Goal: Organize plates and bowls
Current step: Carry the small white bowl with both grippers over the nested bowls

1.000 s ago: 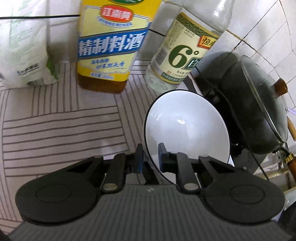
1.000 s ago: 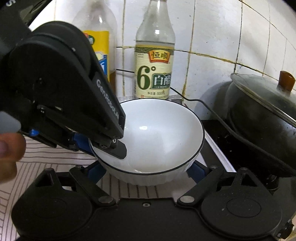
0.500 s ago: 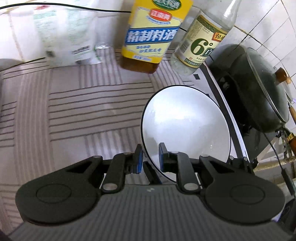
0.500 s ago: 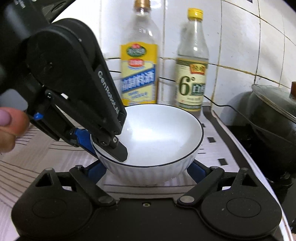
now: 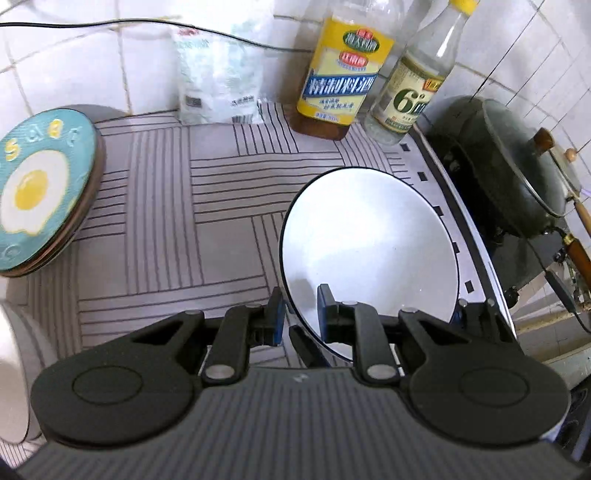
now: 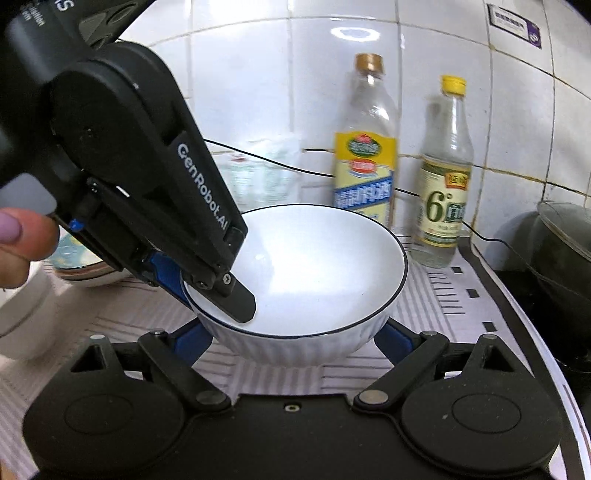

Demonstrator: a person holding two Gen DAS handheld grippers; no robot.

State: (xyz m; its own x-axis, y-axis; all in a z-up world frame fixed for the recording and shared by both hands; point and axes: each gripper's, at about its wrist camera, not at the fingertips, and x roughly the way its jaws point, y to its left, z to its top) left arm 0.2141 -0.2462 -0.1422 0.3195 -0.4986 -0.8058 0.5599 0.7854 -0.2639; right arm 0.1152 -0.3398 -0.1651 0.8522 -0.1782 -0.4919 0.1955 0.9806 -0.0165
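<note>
Left gripper (image 5: 299, 314) clamped on the near rim of a white ribbed ceramic bowl with a thin dark rim line (image 5: 369, 254), one blue-padded finger outside the wall, the other inside; from the right wrist view the same left gripper (image 6: 218, 291) comes down from upper left, its inner finger lying against the bowl's inside. Right gripper (image 6: 291, 334) spread wide, its blue pads set against opposite sides of the bowl's (image 6: 314, 273) ribbed wall low down, so it looks gripped from both sides; bowl held above the counter, slightly tilted. Counter covered by a grey mat with dark line blocks (image 5: 166, 206), white tiled wall (image 6: 258, 74) behind. Right of the mat, a dark wok under a glass lid with a brown knob (image 5: 517, 166). At the mat's left edge, a stack of round plates, the top one teal with a fried-egg picture (image 5: 37, 184). Against the wall, a white plastic bag with print (image 5: 218, 74), then a tall clear bottle with a yellow and blue label (image 5: 340, 81), then a clear bottle with a yellow cap and a large "6" on its label (image 5: 413, 92). Thin black cable (image 5: 110, 24) runs along the wall. Fingertips of a hand (image 6: 18, 240) at the left edge of the right wrist view.
</note>
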